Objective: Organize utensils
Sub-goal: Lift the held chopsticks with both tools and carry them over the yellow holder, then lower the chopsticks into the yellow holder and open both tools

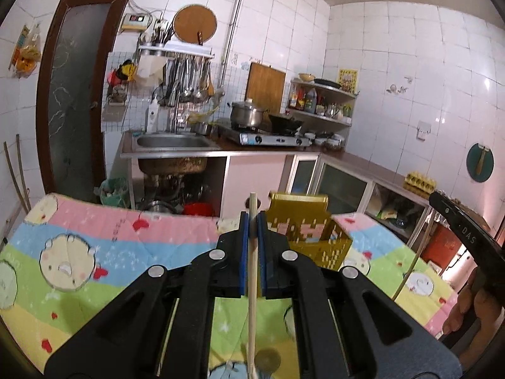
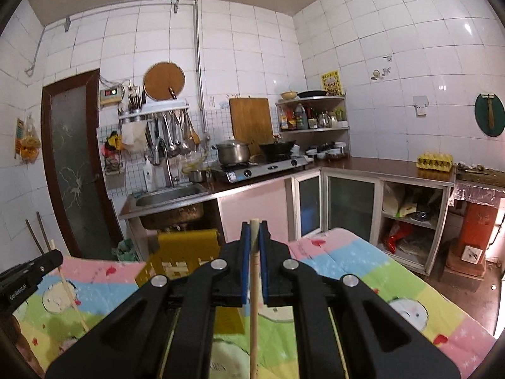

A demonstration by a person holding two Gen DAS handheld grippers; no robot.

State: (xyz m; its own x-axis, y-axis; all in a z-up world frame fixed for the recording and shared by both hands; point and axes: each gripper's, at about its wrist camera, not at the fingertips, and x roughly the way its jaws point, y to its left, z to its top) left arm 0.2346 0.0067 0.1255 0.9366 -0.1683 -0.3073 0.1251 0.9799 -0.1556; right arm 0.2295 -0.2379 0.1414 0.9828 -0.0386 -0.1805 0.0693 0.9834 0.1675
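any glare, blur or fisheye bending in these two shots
Left wrist view: wall tiles bow outward, dark corners ring the frame, the yellow basket is smeared by blur, and the chopstick in the left gripper stays sharp. Right wrist view: glare spots on the right wall tiles, the same bending, and the right gripper is crisp.

Basket (image 1: 307, 233) on quilt (image 1: 126, 252), ahead of both chopsticks (image 1: 252, 268) (sink (image 1: 173, 142) behind).

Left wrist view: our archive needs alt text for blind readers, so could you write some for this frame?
The left gripper is shut on a wooden chopstick above a pastel cartoon-print cloth. A yellow perforated basket sits just beyond it on the cloth. A tiled kitchen with a sink and stove fills the background.
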